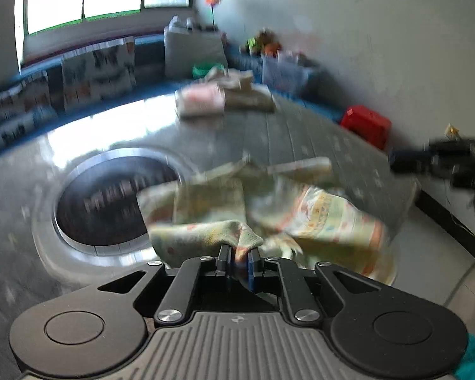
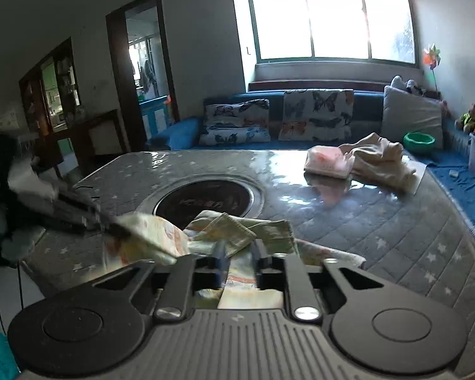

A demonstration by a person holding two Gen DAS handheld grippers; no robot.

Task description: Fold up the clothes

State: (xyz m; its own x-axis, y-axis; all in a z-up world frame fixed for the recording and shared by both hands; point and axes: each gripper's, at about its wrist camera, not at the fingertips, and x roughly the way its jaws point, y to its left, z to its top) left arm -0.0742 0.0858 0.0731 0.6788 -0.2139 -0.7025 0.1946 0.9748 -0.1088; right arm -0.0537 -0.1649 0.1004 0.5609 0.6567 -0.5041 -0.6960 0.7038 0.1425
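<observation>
The left gripper [image 1: 240, 255] is pinching the patterned cloth [image 1: 316, 215] between nearly closed jaws. The right gripper [image 2: 237, 255] is standing slightly open over it on the tabletop [image 2: 364, 215], gripping nothing.

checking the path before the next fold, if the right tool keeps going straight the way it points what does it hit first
Most likely the crumpled pale-green patterned cloth, bunched right ahead of the right tool. Beyond it lies the round dark inset in the grey quilted table; depth is hard to judge.

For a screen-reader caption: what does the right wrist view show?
The right claw hangs over a crumpled patterned cloth on a grey quilted table, while the left claw pinches the cloth's edge. Folded clothes sit behind.
</observation>
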